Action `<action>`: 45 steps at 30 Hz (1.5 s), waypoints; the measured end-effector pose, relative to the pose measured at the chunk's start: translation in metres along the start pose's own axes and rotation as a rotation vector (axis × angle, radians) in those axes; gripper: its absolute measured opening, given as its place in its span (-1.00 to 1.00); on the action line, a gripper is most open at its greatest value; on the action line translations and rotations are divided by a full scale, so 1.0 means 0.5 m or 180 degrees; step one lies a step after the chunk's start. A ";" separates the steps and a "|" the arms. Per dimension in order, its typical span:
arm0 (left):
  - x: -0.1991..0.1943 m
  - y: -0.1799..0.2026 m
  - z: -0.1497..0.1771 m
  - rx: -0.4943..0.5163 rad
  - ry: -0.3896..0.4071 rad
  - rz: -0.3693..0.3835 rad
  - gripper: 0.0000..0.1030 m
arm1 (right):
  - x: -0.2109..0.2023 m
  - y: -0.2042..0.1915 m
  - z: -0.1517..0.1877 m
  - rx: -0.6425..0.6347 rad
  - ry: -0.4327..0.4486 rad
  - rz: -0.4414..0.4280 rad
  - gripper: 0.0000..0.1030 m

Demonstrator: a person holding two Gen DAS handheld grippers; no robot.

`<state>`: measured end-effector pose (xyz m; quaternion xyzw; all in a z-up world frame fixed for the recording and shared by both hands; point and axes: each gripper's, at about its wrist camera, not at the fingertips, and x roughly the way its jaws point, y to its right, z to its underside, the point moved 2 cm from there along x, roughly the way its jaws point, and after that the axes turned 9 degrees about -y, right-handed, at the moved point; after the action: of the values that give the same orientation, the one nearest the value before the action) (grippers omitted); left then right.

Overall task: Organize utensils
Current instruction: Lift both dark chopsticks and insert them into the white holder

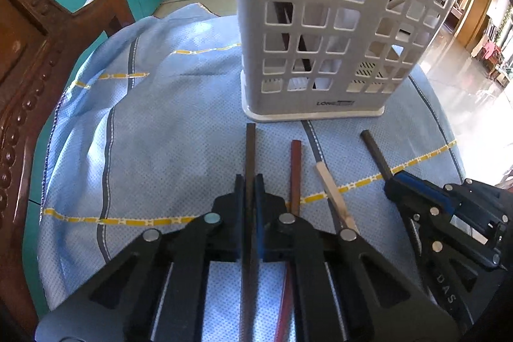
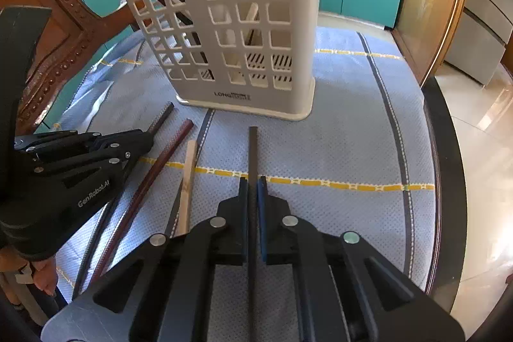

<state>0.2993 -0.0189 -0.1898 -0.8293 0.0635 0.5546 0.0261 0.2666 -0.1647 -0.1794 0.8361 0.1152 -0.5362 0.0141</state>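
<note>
My left hand-held gripper (image 1: 249, 181) is clamped on a dark chopstick (image 1: 250, 146), my right hand-held gripper (image 2: 253, 185) on a black chopstick (image 2: 253, 149). Both sticks lie on the bench, long axes pointing straight ahead at the utensil holder (image 1: 320, 21) just beyond their tips.

Both grippers point steeply down, side by side and near each other. The left gripper (image 1: 249, 181) has its jaws clamped tight on a dark chopstick (image 1: 250, 146). The right gripper (image 2: 253, 183) is likewise closed on a black chopstick (image 2: 253, 149).
</note>
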 end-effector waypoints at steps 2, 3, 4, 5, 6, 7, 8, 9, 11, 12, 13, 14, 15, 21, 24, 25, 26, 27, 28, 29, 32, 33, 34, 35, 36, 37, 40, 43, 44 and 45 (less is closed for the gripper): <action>-0.022 -0.003 0.015 -0.0017 0.0073 -0.0006 -0.86 | -0.015 0.004 0.001 -0.0008 0.0071 -0.0004 -0.88; -0.034 -0.003 0.016 -0.0020 0.0132 -0.0013 -0.86 | -0.025 0.007 0.001 0.0001 0.0130 -0.0027 -0.88; -0.048 -0.004 0.018 -0.0023 0.0200 -0.0014 -0.86 | -0.033 0.008 0.001 0.0005 0.0165 -0.0034 -0.88; -0.058 -0.005 0.020 -0.0025 0.0248 -0.0015 -0.86 | -0.042 0.010 0.002 0.0007 0.0208 -0.0031 -0.88; -0.072 -0.010 0.021 -0.0027 0.0305 -0.0018 -0.86 | -0.050 0.011 0.003 0.0008 0.0247 -0.0028 -0.88; -0.086 -0.012 0.024 -0.0025 0.0365 -0.0021 -0.86 | -0.059 0.013 0.004 0.0008 0.0285 -0.0027 -0.88; -0.098 -0.012 0.027 -0.0023 0.0418 -0.0024 -0.86 | -0.071 0.014 0.004 0.0009 0.0335 -0.0035 -0.88; -0.116 -0.011 0.032 -0.0015 0.0491 -0.0026 -0.86 | -0.084 0.014 0.004 0.0007 0.0390 -0.0054 -0.87; -0.148 -0.013 0.041 -0.0004 0.0604 -0.0010 -0.87 | -0.115 0.014 0.007 -0.0023 0.0521 -0.0091 -0.87; -0.174 -0.014 0.047 0.0005 0.0692 0.0020 -0.87 | -0.137 0.013 0.009 -0.0057 0.0617 -0.0102 -0.87; -0.192 -0.015 0.051 0.0015 0.0753 0.0044 -0.87 | -0.163 0.012 0.012 -0.0100 0.0735 -0.0117 -0.87; -0.209 -0.018 0.055 0.0024 0.0807 0.0065 -0.87 | -0.177 0.011 0.013 -0.0123 0.0796 -0.0133 -0.87; -0.233 -0.013 0.058 0.0035 0.0890 0.0099 -0.87 | -0.201 0.008 0.016 -0.0159 0.0893 -0.0180 -0.87; -0.374 -0.009 0.085 0.0054 0.1350 0.0360 -0.87 | -0.336 0.016 0.031 -0.0230 0.1358 -0.0509 -0.87; -0.433 -0.002 0.087 0.0081 0.1545 0.0427 -0.87 | -0.405 0.023 0.020 -0.0201 0.1593 -0.0529 -0.87; -0.451 -0.002 0.084 0.0091 0.1597 0.0455 -0.87 | -0.429 0.026 0.011 -0.0186 0.1672 -0.0550 -0.87; -0.478 -0.003 0.080 0.0096 0.1672 0.0492 -0.87 | -0.447 0.027 0.005 -0.0180 0.1721 -0.0570 -0.87; -0.500 -0.003 0.075 0.0099 0.1737 0.0502 -0.87 | -0.468 0.028 -0.006 -0.0176 0.1788 -0.0592 -0.87; -0.521 -0.004 0.069 0.0104 0.1807 0.0506 -0.87 | -0.486 0.028 -0.020 -0.0173 0.1850 -0.0601 -0.87; -0.534 -0.003 0.066 0.0109 0.1850 0.0510 -0.87 | -0.500 0.029 -0.031 -0.0173 0.1887 -0.0599 -0.87; -0.590 -0.005 0.037 0.0103 0.2030 0.0528 -0.87 | -0.545 0.026 -0.081 -0.0142 0.2030 -0.0605 -0.87; -0.610 -0.007 0.022 0.0086 0.2097 0.0554 -0.87 | -0.552 0.026 -0.095 -0.0136 0.2078 -0.0605 -0.87; -0.626 -0.008 0.011 0.0079 0.2150 0.0581 -0.87 | -0.563 0.025 -0.112 -0.0120 0.2138 -0.0594 -0.87; -0.636 -0.009 0.004 0.0070 0.2188 0.0601 -0.87 | -0.564 0.027 -0.122 -0.0101 0.2166 -0.0591 -0.87; -0.646 -0.011 -0.009 0.0042 0.2235 0.0622 -0.87 | -0.572 0.027 -0.135 -0.0061 0.2205 -0.0604 -0.87; -0.652 -0.011 -0.020 0.0016 0.2275 0.0639 -0.87 | -0.577 0.030 -0.147 -0.0013 0.2239 -0.0628 -0.87; -0.657 -0.017 -0.044 -0.0055 0.2359 0.0696 -0.87 | -0.572 0.045 -0.179 0.0142 0.2314 -0.0679 -0.87; -0.646 -0.030 -0.074 -0.0149 0.2367 0.0734 -0.87 | -0.559 0.060 -0.201 0.0268 0.2344 -0.0703 -0.87; -0.644 -0.034 -0.084 -0.0161 0.2370 0.0747 -0.87 | -0.555 0.063 -0.205 0.0295 0.2355 -0.0708 -0.87; -0.643 -0.037 -0.100 -0.0187 0.2378 0.0759 -0.87 | -0.548 0.072 -0.211 0.0339 0.2382 -0.0705 -0.87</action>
<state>0.2265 0.0182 0.1256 -0.9613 0.1486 0.2153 -0.0871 0.2591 -0.2328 0.1084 0.9559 0.1739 -0.1978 -0.1302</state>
